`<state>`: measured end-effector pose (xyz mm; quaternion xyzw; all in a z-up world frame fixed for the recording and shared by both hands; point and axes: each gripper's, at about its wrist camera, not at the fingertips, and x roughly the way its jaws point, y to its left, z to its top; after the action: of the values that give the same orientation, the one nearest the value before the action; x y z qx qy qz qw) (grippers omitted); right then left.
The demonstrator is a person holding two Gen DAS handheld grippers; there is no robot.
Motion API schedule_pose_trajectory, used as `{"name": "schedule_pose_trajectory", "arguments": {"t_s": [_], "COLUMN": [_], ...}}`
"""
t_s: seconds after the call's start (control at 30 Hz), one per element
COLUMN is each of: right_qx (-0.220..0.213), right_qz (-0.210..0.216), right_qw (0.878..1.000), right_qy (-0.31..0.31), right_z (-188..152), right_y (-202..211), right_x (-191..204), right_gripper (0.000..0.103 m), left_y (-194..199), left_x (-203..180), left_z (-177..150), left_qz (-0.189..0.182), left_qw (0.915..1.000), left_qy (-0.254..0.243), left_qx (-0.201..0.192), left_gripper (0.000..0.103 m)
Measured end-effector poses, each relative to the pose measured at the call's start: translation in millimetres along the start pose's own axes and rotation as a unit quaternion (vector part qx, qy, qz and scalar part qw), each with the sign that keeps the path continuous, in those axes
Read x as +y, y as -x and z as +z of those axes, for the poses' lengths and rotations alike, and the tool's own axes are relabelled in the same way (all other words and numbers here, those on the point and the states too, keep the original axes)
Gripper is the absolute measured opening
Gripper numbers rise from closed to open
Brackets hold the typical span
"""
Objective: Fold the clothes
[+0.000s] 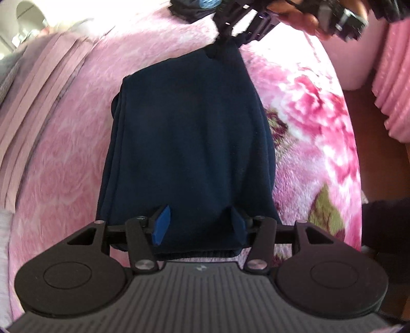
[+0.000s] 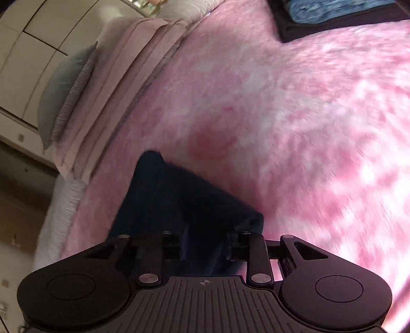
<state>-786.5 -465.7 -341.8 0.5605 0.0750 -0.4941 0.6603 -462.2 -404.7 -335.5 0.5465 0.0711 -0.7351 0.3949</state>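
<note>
A navy garment (image 1: 187, 143) lies folded lengthwise on the pink plush blanket (image 1: 64, 153). My left gripper (image 1: 200, 225) is at its near edge. The blue-padded fingers (image 1: 161, 225) stand apart, open, with the cloth between them. At the garment's far end, my right gripper (image 1: 223, 48) pinches a corner, with a person's hand (image 1: 302, 20) behind it. In the right wrist view, the right gripper (image 2: 206, 246) is shut on a bunched fold of the navy garment (image 2: 174, 199), which rises ahead of it as a dark peak.
A folded stack of dark and blue clothes (image 2: 333, 15) sits at the far side of the bed. Folded pink bedding (image 2: 123, 84) and a grey pillow (image 2: 64, 94) lie along the left. The bed edge drops to the floor (image 1: 371, 164) by pink curtains (image 1: 394, 84).
</note>
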Motion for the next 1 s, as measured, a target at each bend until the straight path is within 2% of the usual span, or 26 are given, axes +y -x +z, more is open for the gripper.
{"name": "schedule_pose_trajectory", "arguments": {"t_s": [0.1,0.2,0.3,0.37,0.47,0.57,0.63,0.77,0.87,1.0], "right_qx": [0.002,-0.022,-0.030,-0.029,-0.011,0.018,0.022,0.019,0.023,0.041], "right_qz": [0.009,0.014,0.027,0.046,0.063,0.047,0.046,0.028,0.015,0.011], "right_qw": [1.000,0.998,0.996,0.996,0.996,0.999,0.999,0.999,1.000,0.999], "right_qy": [-0.004,-0.053,-0.075,-0.076,-0.055,-0.010,-0.003,0.007,0.011,0.023], "right_z": [-3,-18,-38,-48,-46,-36,-32,-39,-53,-75], "right_y": [10,40,57,57,32,6,7,32,47,47], "right_x": [-12,-30,-32,-27,-18,-14,-13,-8,-5,10], "right_gripper": [0.026,0.033,0.033,0.033,0.033,0.033,0.033,0.033,0.033,0.033], "left_y": [1,3,0,-6,-10,-13,-14,9,18,16], "left_x": [5,12,11,4,0,-2,-3,0,-5,-11], "left_z": [6,12,16,19,21,21,21,13,2,-1], "left_qz": [-0.008,-0.016,-0.016,-0.007,0.003,0.013,0.018,0.004,-0.002,-0.005], "left_qw": [0.9997,0.9992,0.9988,0.9989,0.9990,0.9991,0.9991,0.9997,0.9998,0.9995], "left_qy": [0.014,0.026,0.018,-0.004,-0.017,-0.022,-0.024,0.008,0.009,-0.030], "left_qx": [0.016,0.028,0.041,0.047,0.041,0.034,0.029,0.023,0.019,0.001], "left_gripper": [0.049,0.051,0.053,0.055,0.061,0.067,0.067,0.049,0.049,0.049]}}
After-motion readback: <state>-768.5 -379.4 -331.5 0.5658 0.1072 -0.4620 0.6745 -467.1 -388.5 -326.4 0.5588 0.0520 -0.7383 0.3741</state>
